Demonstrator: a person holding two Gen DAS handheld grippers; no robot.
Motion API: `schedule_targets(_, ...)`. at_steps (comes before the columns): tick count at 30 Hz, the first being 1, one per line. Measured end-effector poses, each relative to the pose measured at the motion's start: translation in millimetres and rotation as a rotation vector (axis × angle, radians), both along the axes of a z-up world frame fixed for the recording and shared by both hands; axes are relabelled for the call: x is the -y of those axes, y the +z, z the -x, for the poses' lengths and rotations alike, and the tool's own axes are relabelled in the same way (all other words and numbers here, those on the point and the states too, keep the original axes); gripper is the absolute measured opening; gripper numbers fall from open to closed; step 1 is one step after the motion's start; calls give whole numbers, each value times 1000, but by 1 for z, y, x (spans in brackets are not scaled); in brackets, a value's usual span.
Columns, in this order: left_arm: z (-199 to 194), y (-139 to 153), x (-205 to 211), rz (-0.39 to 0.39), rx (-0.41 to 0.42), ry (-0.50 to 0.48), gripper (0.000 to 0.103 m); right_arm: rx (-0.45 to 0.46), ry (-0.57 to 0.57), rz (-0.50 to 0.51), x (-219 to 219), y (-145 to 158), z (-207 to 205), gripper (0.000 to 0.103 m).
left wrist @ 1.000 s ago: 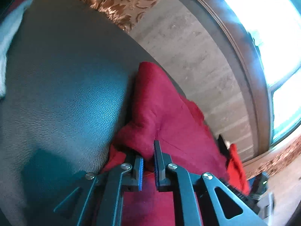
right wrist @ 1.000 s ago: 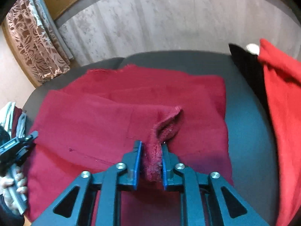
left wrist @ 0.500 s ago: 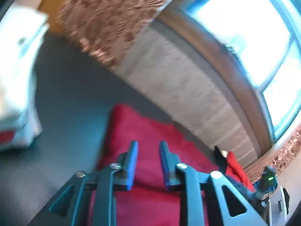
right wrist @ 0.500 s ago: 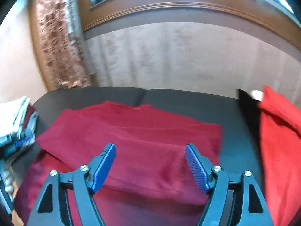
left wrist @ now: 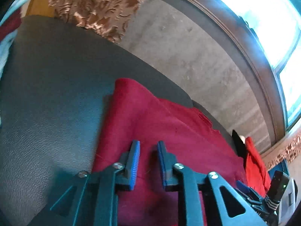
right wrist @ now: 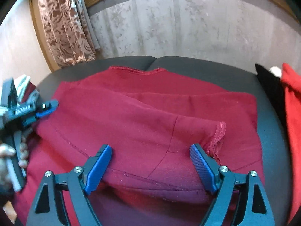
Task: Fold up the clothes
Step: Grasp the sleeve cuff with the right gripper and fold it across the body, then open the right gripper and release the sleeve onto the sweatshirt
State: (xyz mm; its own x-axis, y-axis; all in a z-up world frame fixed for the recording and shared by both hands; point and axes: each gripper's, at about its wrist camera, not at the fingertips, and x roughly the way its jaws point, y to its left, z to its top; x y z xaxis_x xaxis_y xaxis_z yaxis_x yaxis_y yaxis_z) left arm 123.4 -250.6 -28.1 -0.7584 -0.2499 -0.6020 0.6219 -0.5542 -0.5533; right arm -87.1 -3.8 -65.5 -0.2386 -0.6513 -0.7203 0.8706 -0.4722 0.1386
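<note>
A dark red garment (right wrist: 150,116) lies partly folded on the dark grey leather seat (right wrist: 207,66); it also shows in the left wrist view (left wrist: 150,124). My right gripper (right wrist: 150,158) is wide open just above the garment's near folded edge, holding nothing. My left gripper (left wrist: 148,150) is slightly open over the garment's left end, with nothing between the jaws. It also shows at the left of the right wrist view (right wrist: 45,109).
A bright red cloth (right wrist: 291,113) and a black item (right wrist: 269,82) lie at the seat's right end. A stack of folded clothes (right wrist: 24,88) sits at the left end. A grey wall (right wrist: 188,24), patterned curtain (right wrist: 64,28) and window (left wrist: 263,9) lie behind.
Both grippers let go of the garment and lifted back. The right jaws opened wide, the left opened a little. The folded flap now lies flat on the garment.
</note>
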Motion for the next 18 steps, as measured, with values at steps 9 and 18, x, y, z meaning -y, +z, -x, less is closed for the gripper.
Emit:
schedule_targets(9, 30, 0, 11, 35, 55, 15, 16, -47, -18, -57, 34, -3, 7, 103)
schedule_targets(18, 4, 4, -10, 29, 66, -2, 16, 144, 6, 162, -18, 6, -1, 103)
